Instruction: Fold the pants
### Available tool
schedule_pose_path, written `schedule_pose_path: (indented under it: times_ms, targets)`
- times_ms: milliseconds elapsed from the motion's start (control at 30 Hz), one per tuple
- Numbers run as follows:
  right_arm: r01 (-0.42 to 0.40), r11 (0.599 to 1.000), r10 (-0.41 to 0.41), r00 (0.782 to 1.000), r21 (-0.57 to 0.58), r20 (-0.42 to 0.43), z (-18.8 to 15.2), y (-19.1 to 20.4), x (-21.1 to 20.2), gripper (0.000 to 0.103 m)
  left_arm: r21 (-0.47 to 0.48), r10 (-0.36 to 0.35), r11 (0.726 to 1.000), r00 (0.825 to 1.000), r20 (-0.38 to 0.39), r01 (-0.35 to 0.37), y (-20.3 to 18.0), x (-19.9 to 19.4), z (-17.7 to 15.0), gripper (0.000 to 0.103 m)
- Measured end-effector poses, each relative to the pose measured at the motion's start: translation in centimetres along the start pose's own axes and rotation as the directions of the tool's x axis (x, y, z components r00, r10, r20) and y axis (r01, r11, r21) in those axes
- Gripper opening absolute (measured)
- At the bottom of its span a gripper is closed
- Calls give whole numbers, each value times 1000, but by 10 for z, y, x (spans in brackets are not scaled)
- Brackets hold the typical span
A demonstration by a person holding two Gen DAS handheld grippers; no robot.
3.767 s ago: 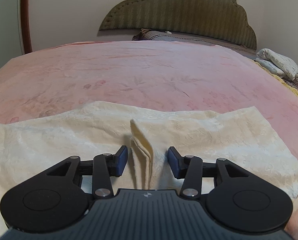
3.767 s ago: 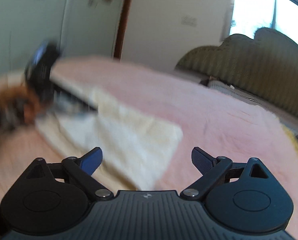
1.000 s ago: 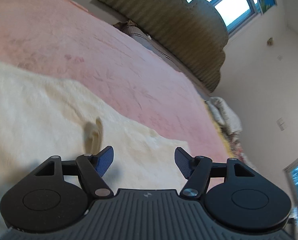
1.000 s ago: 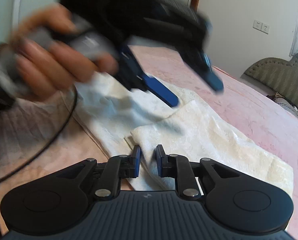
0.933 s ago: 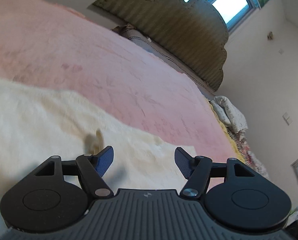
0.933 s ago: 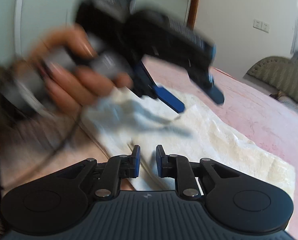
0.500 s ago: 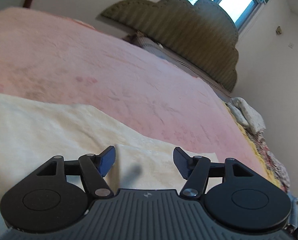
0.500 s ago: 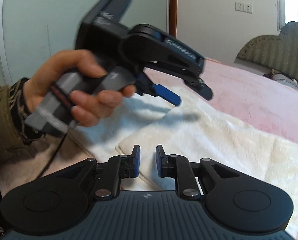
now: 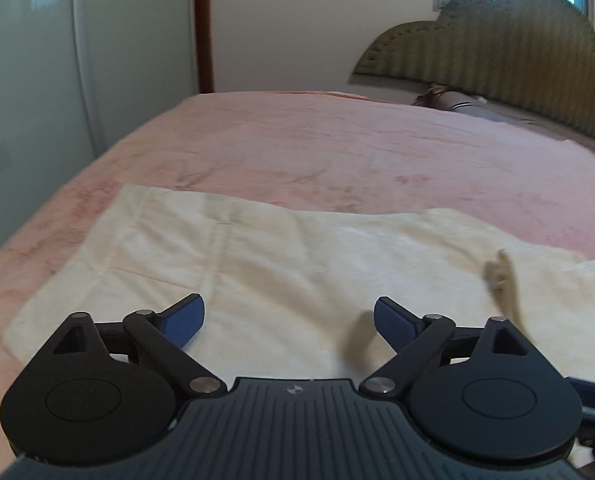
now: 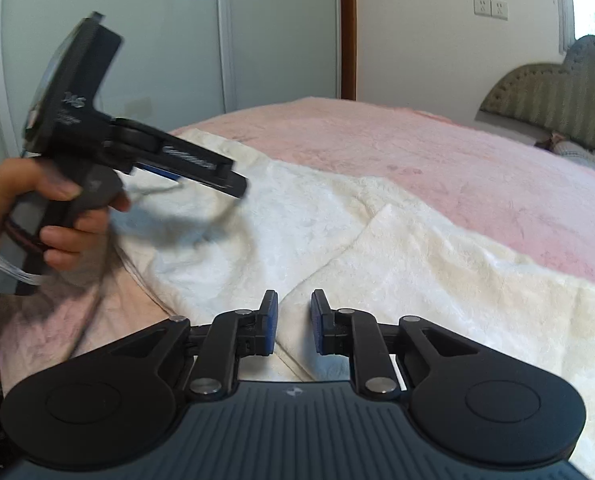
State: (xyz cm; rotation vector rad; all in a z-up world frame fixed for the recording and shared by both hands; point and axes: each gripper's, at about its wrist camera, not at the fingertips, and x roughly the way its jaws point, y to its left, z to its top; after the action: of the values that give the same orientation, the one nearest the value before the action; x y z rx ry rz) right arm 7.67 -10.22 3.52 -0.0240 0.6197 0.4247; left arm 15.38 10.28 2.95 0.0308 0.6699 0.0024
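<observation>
Swung aside, the left gripper [image 9: 289,320] has just spread wide above the cream pants [image 9: 281,264] on the bed [image 9: 377,148]; right gripper [image 10: 294,322] pinches their folded edge.

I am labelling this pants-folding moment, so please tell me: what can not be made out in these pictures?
- Right wrist view: whether the right tool pinches the pants; its body hides the cloth below the nearly closed jaws.
- Left wrist view: the tan strip is blurred; what it is, unclear.
- Left wrist view: the picture edge cuts off the pants' right end.
</observation>
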Motion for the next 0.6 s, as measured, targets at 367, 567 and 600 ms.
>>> schedule_pose_path:
  times_ms: [367,567,600]
  targets:
    - [9,998,-10,1000,56,25,-9,-4,0,27,15,62,998,998,-22,-62,6,11,-13,103]
    - [73,996,-71,997,55,-27,-15,-4,12,103,32,75,997,997,13,-75,1,11,-21,103]
    - [70,996,-69,997,56,-25,-15,-5,12,103,35,77,996,997,21,-78,1,11,-23,103]
